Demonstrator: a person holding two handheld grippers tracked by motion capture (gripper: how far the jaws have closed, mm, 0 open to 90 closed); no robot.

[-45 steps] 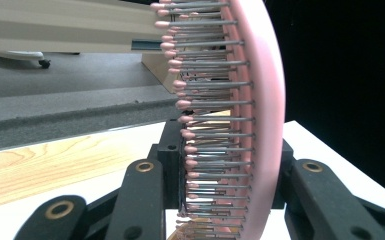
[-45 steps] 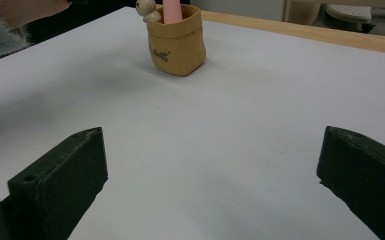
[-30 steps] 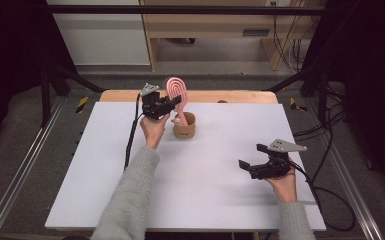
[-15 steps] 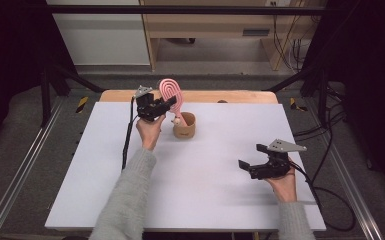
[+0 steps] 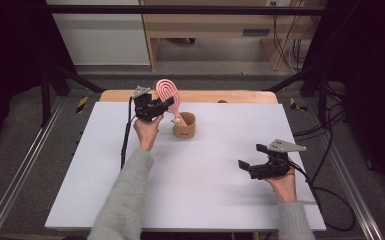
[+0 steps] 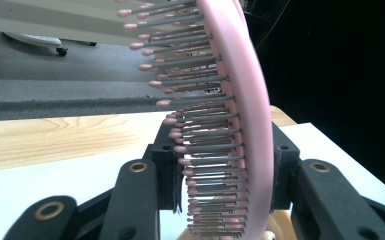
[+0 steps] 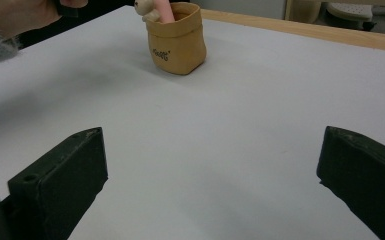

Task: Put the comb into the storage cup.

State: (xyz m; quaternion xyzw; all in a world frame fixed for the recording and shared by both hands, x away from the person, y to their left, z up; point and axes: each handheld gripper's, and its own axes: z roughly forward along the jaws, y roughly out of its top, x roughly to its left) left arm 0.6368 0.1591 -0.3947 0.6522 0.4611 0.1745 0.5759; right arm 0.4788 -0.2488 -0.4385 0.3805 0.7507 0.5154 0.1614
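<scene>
Pink plastic is standing between the jaws of the left gripper (image 5: 156, 106): a hairbrush (image 5: 168, 95) with rows of pink-tipped bristles, its head leaning up and away toward the far edge of the tabletop (image 5: 215, 200). Its handle is sitting down in a small tan pouch-like cup (image 5: 184, 125), with a little cream figure showing at the rim. In the left gripper view the jaws are bracketing the brush head (image 6: 240, 125) narrowly, and they have just been opening a little; whether the pads are still pressing on it is hard to say. The step looks like setting the brush into the cup and letting go.

The right gripper (image 5: 260, 167) is hanging near the person's side of the tabletop, well apart from the cup, jaws spread wide and holding nothing. In its own view the cup (image 7: 177, 40) is standing upright ahead.

The next move probably calls for the jaws spreading enough to clear bristles and rim, then backing off straight. Snagging the bristles could tip the light cup.
</scene>
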